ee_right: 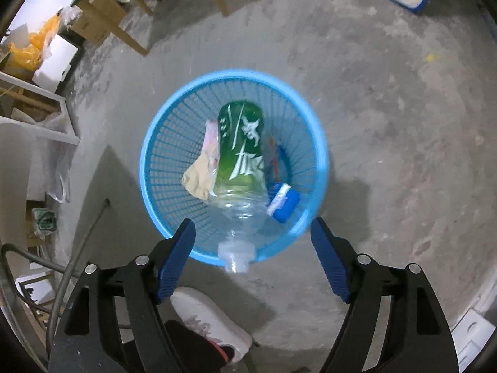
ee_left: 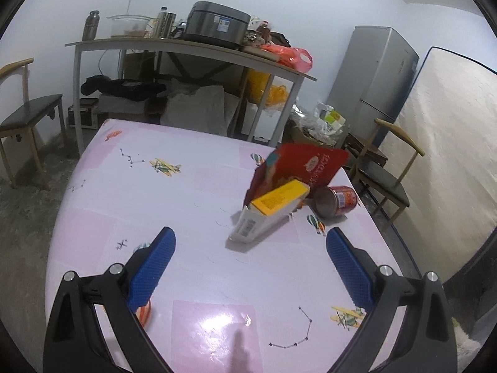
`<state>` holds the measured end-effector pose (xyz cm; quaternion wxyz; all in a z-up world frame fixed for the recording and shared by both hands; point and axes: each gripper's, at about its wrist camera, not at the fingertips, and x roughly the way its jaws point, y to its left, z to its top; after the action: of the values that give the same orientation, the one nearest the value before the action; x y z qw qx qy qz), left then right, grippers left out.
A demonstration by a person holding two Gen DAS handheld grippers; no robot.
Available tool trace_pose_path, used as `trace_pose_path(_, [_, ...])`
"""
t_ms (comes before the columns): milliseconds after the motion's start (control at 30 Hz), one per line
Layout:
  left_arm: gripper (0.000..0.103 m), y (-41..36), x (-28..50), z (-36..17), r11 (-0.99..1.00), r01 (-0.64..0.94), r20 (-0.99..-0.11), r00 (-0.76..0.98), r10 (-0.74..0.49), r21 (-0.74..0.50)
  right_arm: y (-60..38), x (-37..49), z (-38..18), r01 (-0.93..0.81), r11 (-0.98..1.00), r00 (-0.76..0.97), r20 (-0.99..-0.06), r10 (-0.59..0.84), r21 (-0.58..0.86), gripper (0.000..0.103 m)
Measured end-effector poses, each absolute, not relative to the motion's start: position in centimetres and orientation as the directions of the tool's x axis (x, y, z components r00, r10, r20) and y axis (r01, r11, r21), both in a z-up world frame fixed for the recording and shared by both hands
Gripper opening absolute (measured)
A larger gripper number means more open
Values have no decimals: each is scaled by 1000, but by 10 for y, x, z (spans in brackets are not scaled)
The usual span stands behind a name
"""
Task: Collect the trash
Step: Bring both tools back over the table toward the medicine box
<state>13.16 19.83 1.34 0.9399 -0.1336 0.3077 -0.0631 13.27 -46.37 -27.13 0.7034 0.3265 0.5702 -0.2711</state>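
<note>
Bottle: a clear plastic bottle with a green label point(ee_right: 240, 152) hangs neck-down over my blue basket point(ee_right: 149, 168), its mouth at about 6 o'clock of the rim – blurred, touching neither pad, so I judge it is dropping in.
Right claw: my right claw point(ee_right: 253, 242) points almost straight down above the basket's 6 o'clock edge, jaws wide, nothing pressed between the blue pads.
Step in hand: letting the bottle go into the basket – a judgement from the gap on both sides of it.
Already in the basket: one blue-and-white cap-like piece point(ee_right: 284, 202) at about 4 o'clock, one crumpled pale wrapper point(ee_right: 202, 171) at 9 o'clock, and a thin reddish strip I cannot identify.
Left claw: my left claw point(ee_left: 250, 258) hovers over the pink bench point(ee_left: 186, 186), jaws wide and empty.
Left on the bench, counted: one white-and-yellow carton point(ee_left: 267, 214), one red packet point(ee_left: 298, 168) standing behind it, one red can point(ee_left: 335, 200) on its side at the carton's 3 o'clock. Three pieces, close together at the bench's 2 o'clock.
Next move: I judge the carton is nearest my left claw; it leans on the packet, so the grip must span its narrow sides without knocking the can rolling.
Around: grey floor point(ee_right: 388, 124) under the basket, and one white shoe point(ee_right: 208, 320) at 6 o'clock of the basket.
</note>
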Motion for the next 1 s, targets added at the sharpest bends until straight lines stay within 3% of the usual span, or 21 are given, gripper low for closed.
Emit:
trace_pose_path(233, [95,188,123,3,960,72,-589,777,-224,-270,-429,112,-200,665,707,374,-927,-37,240,80])
trace_pose_path(533, [95,164,139,-4,963,173,-573,776,-261,-206,-300,136,-106,315,842,589,-786,189,439,82])
trace_pose_path(767, [95,152,197,-8,982,171,-594,784,-182,-74,-187,191,-101,44,797,523,-693,495,602,82])
trace_pose_path(900, [95,150,229,-17,977,204,-619,759,-200,-66,-142,221,-106,5,799,459,-711,533,602,82])
trace_pose_path(1000, [84,147,248,-31,973,228,-662,723,-197,-41,-123,233,-107,-14,796,433,-714,550,605,82])
